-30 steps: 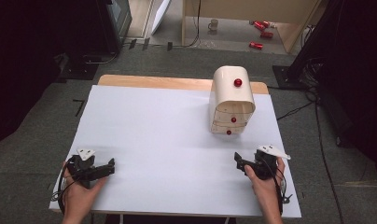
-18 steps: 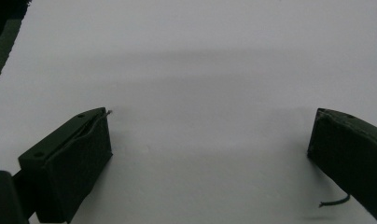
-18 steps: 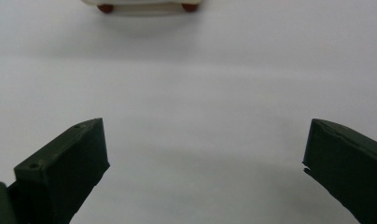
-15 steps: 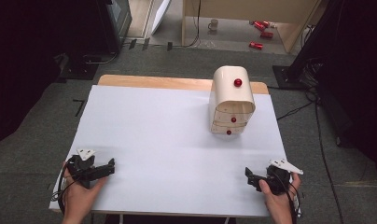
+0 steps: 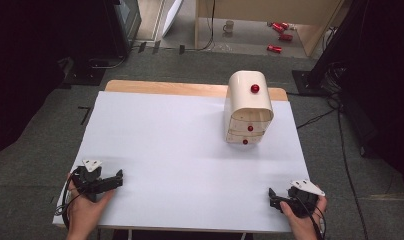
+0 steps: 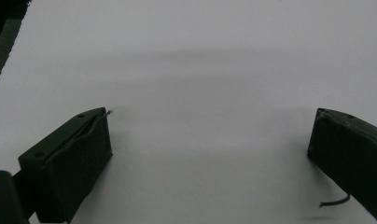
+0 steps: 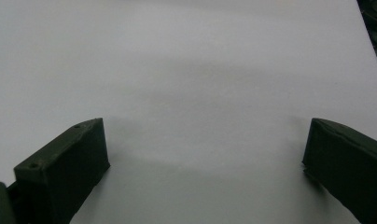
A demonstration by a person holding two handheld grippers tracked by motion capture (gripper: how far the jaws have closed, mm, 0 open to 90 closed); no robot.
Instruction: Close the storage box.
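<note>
both tongs stand released, with nothing between their jaws. your left tongs point(image 5: 119, 178) rest at the near left corner of the white table point(image 5: 180, 150), well apart from the little drawer cabinet point(image 5: 248, 107), and point inward across the sheet. in the left gripper view the jaws point(image 6: 210, 149) are spread wide over bare white surface, a stray thread hanging off one pad. your right tongs point(image 5: 272, 198) sit at the near right corner, almost straight toward you from the cabinet, jaws aimed toward the middle of the table; the right gripper view shows the tongs point(image 7: 205, 154) gaping over bare sheet too.

the cabinet is what the work turns on. it stands on the far right part of the table, close to the wooden strip point(image 5: 165, 88) at the back edge. it is cream, round-topped, taller than wide, with one red knob point(image 5: 255, 88) on the curved top and two smaller red knobs point(image 5: 248, 135) one above the other on the front, which faces you. the drawers look shut.

from your right tongs the cabinet lies ahead and a touch to the left; from your left tongs it lies far across to the right and ahead. your right hand point(image 5: 300, 220) is clearly nearer, so i judge that a straight reach forward with it, jaws lined up on a front knob, suits best.
</note>
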